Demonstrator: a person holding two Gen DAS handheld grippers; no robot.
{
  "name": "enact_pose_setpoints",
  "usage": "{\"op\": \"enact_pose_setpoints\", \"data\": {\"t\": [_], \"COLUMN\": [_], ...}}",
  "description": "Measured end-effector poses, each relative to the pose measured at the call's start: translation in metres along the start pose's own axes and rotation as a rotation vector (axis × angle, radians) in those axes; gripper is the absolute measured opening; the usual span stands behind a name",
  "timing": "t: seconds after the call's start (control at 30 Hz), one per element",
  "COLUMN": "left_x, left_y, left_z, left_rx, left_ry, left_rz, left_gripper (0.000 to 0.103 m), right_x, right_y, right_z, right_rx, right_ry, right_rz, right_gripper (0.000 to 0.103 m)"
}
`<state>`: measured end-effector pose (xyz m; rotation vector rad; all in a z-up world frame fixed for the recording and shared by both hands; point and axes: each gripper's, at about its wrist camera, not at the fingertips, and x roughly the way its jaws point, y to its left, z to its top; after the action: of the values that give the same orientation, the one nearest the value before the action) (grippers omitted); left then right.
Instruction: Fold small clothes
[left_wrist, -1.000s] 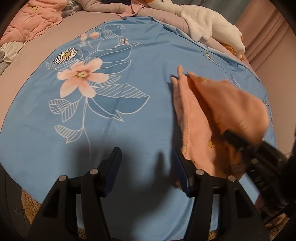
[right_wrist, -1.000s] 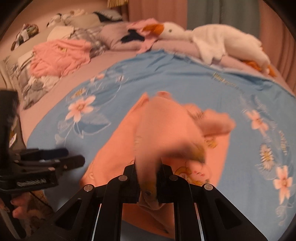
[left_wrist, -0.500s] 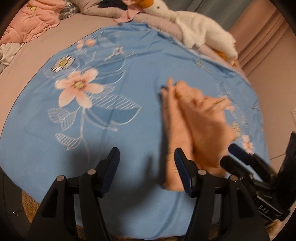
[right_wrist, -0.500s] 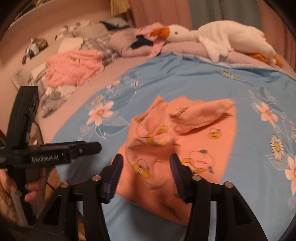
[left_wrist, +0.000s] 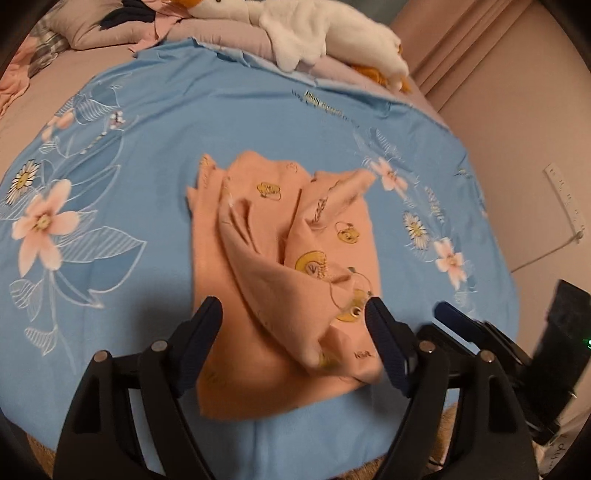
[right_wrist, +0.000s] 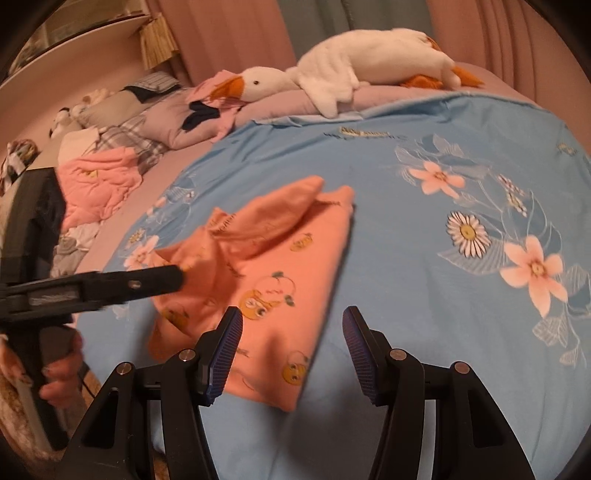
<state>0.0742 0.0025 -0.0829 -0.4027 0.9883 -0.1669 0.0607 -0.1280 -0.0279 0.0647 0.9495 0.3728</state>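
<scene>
A small orange garment (left_wrist: 280, 258) with yellow cartoon prints lies partly folded and rumpled on the blue floral sheet (left_wrist: 129, 295); it also shows in the right wrist view (right_wrist: 258, 266). My left gripper (left_wrist: 295, 332) is open, its fingers straddling the garment's near edge. It appears from the side in the right wrist view (right_wrist: 162, 280), reaching over the garment's left part. My right gripper (right_wrist: 291, 343) is open and empty, just above the garment's near right corner. Its fingers (left_wrist: 465, 325) show at the right in the left wrist view.
A white plush goose (right_wrist: 351, 70) lies on pillows at the far edge of the bed. A pink quilted garment (right_wrist: 99, 184) and other clothes are heaped at the left. A wall (left_wrist: 524, 147) and curtain stand to the right of the bed.
My right gripper has let go of the orange garment and opened; the lifted part now lies folded over. My left gripper has moved right, over the garment's near edge.
</scene>
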Motion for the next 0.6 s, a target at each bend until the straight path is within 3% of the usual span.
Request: {"op": "enact_pose_setpoints", "data": {"t": [0.03, 0.1, 0.13, 0.43, 0.6], "left_x": [0.005, 0.014, 0.017, -0.017, -0.006], "left_y": [0.002, 0.011, 0.014, 0.036, 0.044], "left_z": [0.001, 0.002, 0.003, -0.017, -0.038], "left_rx": [-0.007, -0.056, -0.078, -0.194, -0.179], "left_ry": [-0.002, -0.012, -0.005, -0.057, -0.017], "left_rz": [0.003, -0.009, -0.014, -0.107, -0.03], "left_gripper": [0.075, 0.036, 0.01, 0.009, 0.009], "right_x": [0.0, 0.0, 0.0, 0.0, 0.007], "right_y": [-0.001, -0.004, -0.004, -0.002, -0.003], "right_z": [-0.001, -0.003, -0.004, -0.003, -0.004], "right_rx": [0.003, 0.009, 0.009, 0.011, 0.026], "right_ry": [0.002, 0.007, 0.009, 0.0, 0.021], "right_rz": [-0.001, -0.008, -0.012, 0.012, 0.029], "right_gripper": [0.056, 0.056, 0.056, 0.056, 0.056]}}
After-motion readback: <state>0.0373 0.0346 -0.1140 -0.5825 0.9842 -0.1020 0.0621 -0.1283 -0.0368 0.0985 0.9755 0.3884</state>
